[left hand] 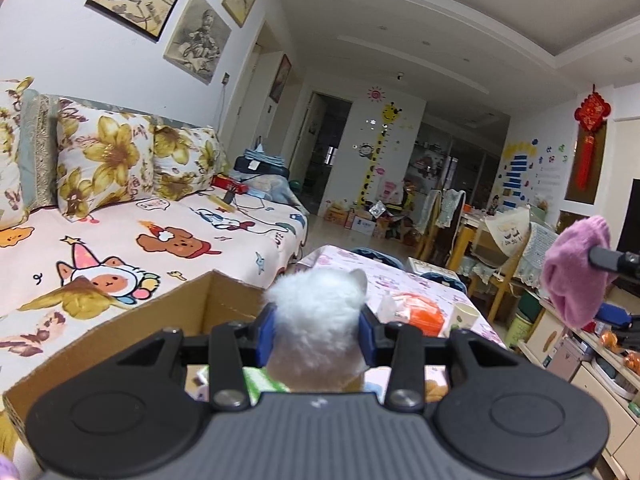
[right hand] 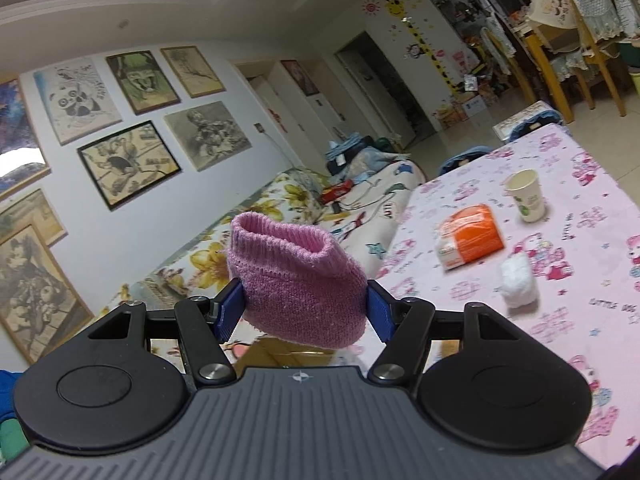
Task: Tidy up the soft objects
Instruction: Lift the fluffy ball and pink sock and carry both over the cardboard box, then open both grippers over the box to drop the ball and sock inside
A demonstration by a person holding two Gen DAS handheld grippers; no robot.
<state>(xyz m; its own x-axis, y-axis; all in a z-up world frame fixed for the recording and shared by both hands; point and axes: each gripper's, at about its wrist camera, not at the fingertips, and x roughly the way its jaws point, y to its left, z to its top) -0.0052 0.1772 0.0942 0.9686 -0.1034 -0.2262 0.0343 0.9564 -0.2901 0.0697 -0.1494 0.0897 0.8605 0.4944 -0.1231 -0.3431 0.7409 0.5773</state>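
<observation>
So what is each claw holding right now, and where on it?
Left claw: white plush toy, pinched across its sides. Right claw: pink knit sock, gripped across its body.

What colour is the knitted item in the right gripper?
Pink knitted item; clearest in the right wrist view.

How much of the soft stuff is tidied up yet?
Nothing looks put away for sure; the inside of the cardboard box is mostly hidden. In hand: the left tongs squeeze a white fluffy toy, and the right tongs hold a pink knitted sock. Left: a white soft bundle lies on the table.
</observation>
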